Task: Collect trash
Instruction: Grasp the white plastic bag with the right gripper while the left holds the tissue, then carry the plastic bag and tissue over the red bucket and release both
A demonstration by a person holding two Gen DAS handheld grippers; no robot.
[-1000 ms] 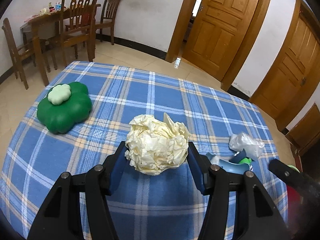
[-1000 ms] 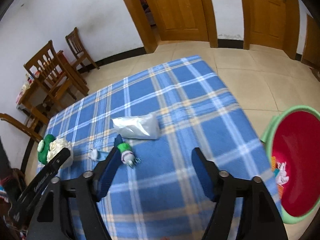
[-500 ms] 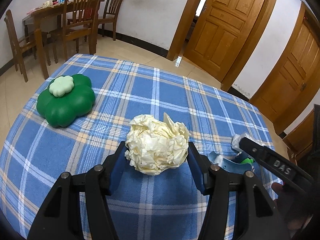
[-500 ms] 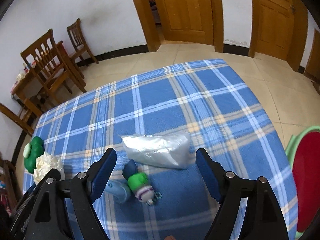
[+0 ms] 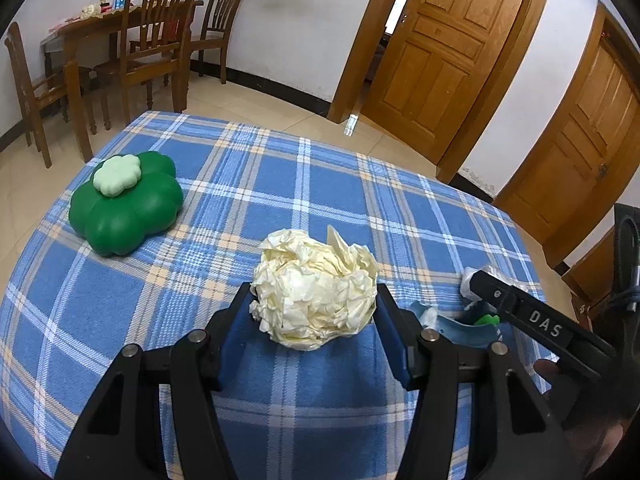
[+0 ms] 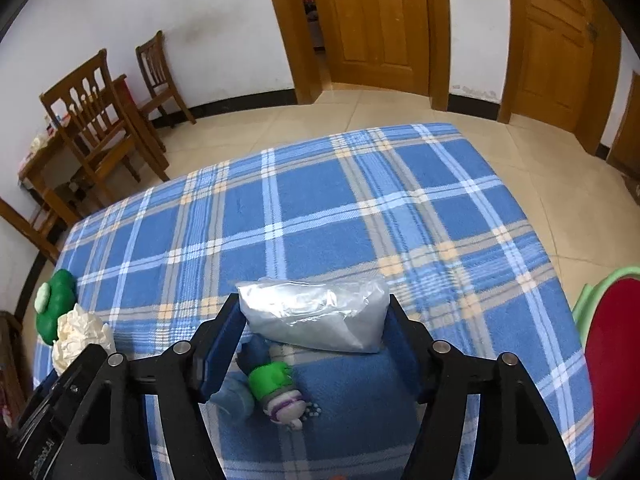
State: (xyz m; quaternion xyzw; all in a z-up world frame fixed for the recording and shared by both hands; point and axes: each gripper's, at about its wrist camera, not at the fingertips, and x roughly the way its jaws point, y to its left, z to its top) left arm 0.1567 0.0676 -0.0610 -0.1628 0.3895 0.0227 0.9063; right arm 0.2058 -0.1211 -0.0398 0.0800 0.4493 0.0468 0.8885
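left gripper (image 5: 314,320) clamps paper ball (image 5: 316,286), near-centre table | right gripper (image 6: 314,330) closing around bag (image 6: 316,318), pads nearly touching | squeeze centred, avoid toy (image 6: 280,388), then lift

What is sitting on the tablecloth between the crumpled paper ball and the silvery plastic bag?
A small toy figure in green lies between the paper ball and the plastic bag, close under the bag. The right wrist view shows it best.
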